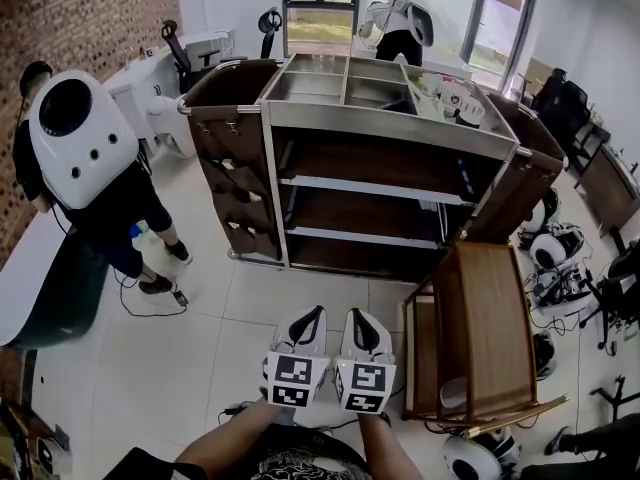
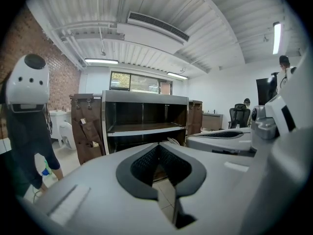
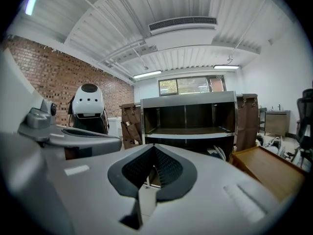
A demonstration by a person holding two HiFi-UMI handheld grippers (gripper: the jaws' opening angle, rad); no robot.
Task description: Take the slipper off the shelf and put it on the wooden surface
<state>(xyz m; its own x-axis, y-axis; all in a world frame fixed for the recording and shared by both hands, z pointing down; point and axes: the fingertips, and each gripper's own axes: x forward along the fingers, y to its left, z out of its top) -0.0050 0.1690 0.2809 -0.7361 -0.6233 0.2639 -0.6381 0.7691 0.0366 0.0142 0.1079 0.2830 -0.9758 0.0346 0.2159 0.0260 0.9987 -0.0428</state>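
A dark brown service cart point(image 1: 380, 178) with steel-edged shelves stands ahead of me. At the right end of its lower shelf a pale, curved slipper point(image 3: 218, 153) stands on edge; it also peeks over the left gripper's body point(image 2: 172, 141). In the head view I cannot make it out. The wooden surface point(image 1: 495, 318), a small slanted table top, is at the right, close to the cart point(image 3: 271, 170). My left gripper point(image 1: 311, 313) and right gripper point(image 1: 357, 314) are held side by side low over the floor, well short of the cart. Both are shut and empty, their tips meeting point(image 2: 158, 146) point(image 3: 154, 147).
A person with a white dome backpack point(image 1: 75, 133) stands at the left, by a white counter. Another person point(image 1: 400, 28) bends behind the cart. White bowls and cups point(image 1: 455, 98) fill the cart's top trays. White devices and cables point(image 1: 555, 253) lie on the floor at the right.
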